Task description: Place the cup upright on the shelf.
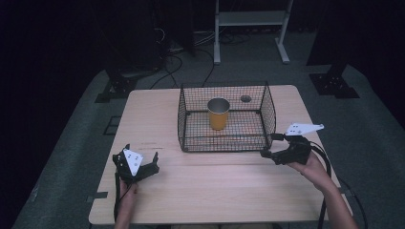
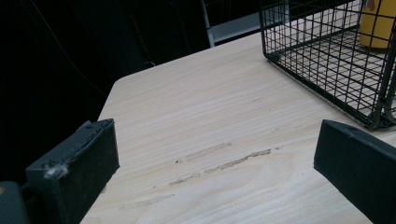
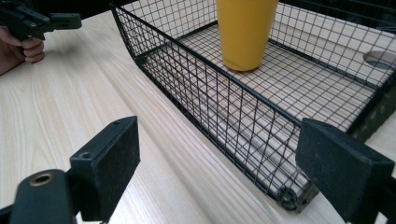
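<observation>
Pale wooden table (image 1: 210,186), black wire basket (image 1: 224,140) resting on its far half

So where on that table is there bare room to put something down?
Most of the wooden table is bare: the wide strip between the wire basket and the near edge, and the stretch left of the basket beyond the left gripper. It is tight at the basket's near right corner, where the right gripper sits. Inside stands a yellow cup.

A black wire-mesh basket (image 1: 268,110) with an open top sits flat on the bench, toward twelve o'clock from the bench's middle. Inside it a yellow cup (image 1: 218,114) with a metallic rim stands upright on the mesh floor, near the basket's centre, slightly toward nine o'clock.
</observation>
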### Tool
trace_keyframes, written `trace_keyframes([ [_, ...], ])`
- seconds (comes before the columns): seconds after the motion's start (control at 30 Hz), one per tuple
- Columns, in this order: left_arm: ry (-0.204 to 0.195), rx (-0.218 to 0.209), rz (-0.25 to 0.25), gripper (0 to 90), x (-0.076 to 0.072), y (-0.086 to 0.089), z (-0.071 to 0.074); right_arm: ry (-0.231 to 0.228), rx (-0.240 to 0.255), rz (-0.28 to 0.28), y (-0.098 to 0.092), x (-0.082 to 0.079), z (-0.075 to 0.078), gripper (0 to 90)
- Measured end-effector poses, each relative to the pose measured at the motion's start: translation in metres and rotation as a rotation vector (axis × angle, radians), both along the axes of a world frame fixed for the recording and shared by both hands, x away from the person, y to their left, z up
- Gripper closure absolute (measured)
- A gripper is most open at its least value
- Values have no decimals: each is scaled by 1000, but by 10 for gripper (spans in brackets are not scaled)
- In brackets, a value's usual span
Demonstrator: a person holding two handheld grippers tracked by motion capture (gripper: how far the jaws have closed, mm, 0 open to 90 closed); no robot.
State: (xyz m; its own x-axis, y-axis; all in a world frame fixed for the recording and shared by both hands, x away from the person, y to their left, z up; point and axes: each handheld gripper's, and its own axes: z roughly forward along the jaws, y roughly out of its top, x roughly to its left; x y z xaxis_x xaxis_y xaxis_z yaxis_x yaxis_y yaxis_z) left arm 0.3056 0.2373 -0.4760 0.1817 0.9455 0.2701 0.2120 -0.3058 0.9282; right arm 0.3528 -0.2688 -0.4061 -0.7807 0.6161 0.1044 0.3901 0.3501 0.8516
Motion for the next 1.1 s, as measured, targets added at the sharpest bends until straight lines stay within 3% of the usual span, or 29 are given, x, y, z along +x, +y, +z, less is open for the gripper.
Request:
trace_keyframes([
  [0.77,0,2,1,0,0,0,0,0,18,-51,-17,-16,-14,130],
  [1.1,0,7,1,0,0,-1,0,1,-5,-79,-25,-24,-26,130],
])
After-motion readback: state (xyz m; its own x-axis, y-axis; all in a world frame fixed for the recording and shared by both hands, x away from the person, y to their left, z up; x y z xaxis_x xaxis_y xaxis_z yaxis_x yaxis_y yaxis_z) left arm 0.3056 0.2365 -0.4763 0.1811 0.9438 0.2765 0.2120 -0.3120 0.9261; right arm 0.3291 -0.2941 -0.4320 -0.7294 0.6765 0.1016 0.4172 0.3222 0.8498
